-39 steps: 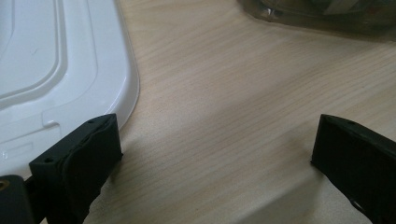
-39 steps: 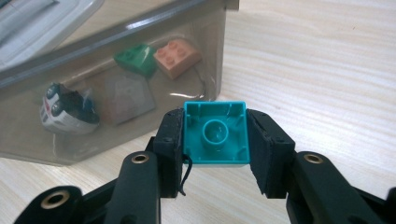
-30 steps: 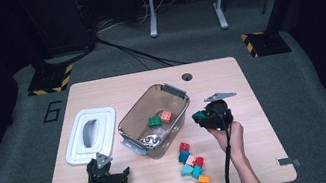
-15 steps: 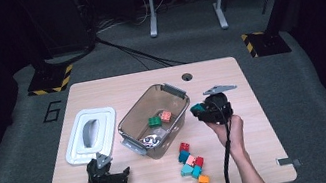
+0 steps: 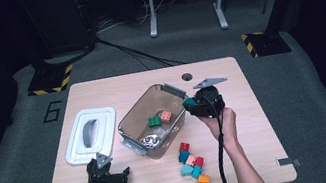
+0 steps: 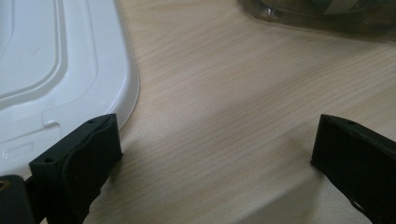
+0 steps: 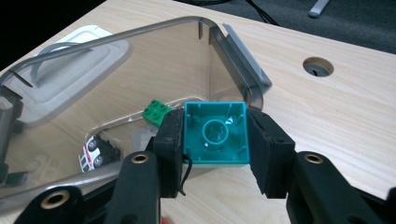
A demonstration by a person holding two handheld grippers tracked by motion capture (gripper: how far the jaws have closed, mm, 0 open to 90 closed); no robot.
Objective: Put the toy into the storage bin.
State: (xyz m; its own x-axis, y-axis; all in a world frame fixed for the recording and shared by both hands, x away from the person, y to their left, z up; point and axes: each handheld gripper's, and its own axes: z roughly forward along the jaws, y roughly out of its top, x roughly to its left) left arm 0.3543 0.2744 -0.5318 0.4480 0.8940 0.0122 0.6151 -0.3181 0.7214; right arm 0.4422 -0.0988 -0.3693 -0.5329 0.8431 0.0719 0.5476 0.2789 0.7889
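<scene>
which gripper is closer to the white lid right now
Left. The left gripper sits open on the table just beside the near edge of the white lid. The right gripper, shut on a teal block, is beyond the clear bin.

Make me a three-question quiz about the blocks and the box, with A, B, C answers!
1. Where is the white lid?
A. On the table beside the box
B. On top of the box
C. On the floor

2. What colour is the block in the right gripper?
A. Red
B. Teal
C. Yellow

3. How is the left gripper?
A. Shut on a block
B. Shut on the lid
C. Open, holding nothing

Answers:
1. A, the lid lies flat on the table, left of the clear box in the high view.
2. B, the right gripper view shows a teal block between the jaws.
3. C, its jaws stand wide apart over bare table.
</scene>
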